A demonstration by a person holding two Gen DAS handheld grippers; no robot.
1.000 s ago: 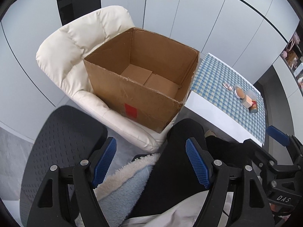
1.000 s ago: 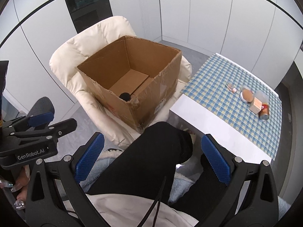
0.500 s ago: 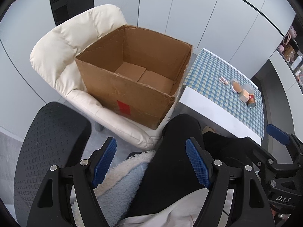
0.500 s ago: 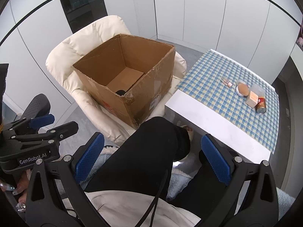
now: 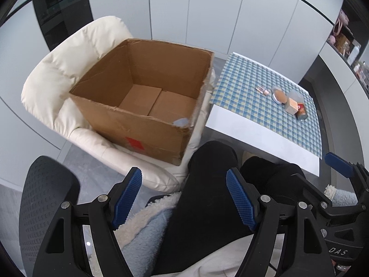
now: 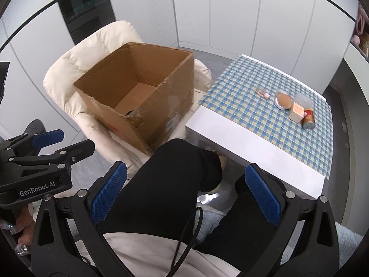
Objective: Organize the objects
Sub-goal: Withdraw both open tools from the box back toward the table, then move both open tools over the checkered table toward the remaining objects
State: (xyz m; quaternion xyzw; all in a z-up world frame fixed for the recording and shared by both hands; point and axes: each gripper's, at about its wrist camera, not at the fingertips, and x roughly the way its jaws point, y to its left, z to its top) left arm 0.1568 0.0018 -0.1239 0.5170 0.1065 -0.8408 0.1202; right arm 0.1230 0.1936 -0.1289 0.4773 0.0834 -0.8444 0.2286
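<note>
An open cardboard box [image 5: 147, 97] [image 6: 143, 94] sits on a cream armchair [image 5: 69, 73]. A small pale item [image 5: 181, 121] lies inside its near right corner; a dark item [image 6: 132, 113] shows inside too. On the checked table [image 5: 249, 97] [image 6: 253, 124] lie a small pink bottle [image 5: 262, 90] [image 6: 263, 93], a round compact [image 5: 279, 95] [image 6: 283, 100], a beige box [image 5: 292, 105] [image 6: 297, 112] and a can [image 5: 301, 113] [image 6: 308, 119]. My left gripper [image 5: 184, 198] and right gripper [image 6: 186, 194] are open and empty, held over the person's black-trousered legs.
A black mesh office chair back [image 5: 48, 198] is at lower left. White cupboard doors [image 5: 207, 11] stand behind the chair and table. Each gripper shows in the other's view, the right one [image 5: 341, 168] and the left one [image 6: 46, 138]. A shelf with items [image 5: 346, 43] is far right.
Both grippers have pulled back and risen, swinging slightly right. The box and table look farther off and more of the box's inside shows. Both stayed open.
</note>
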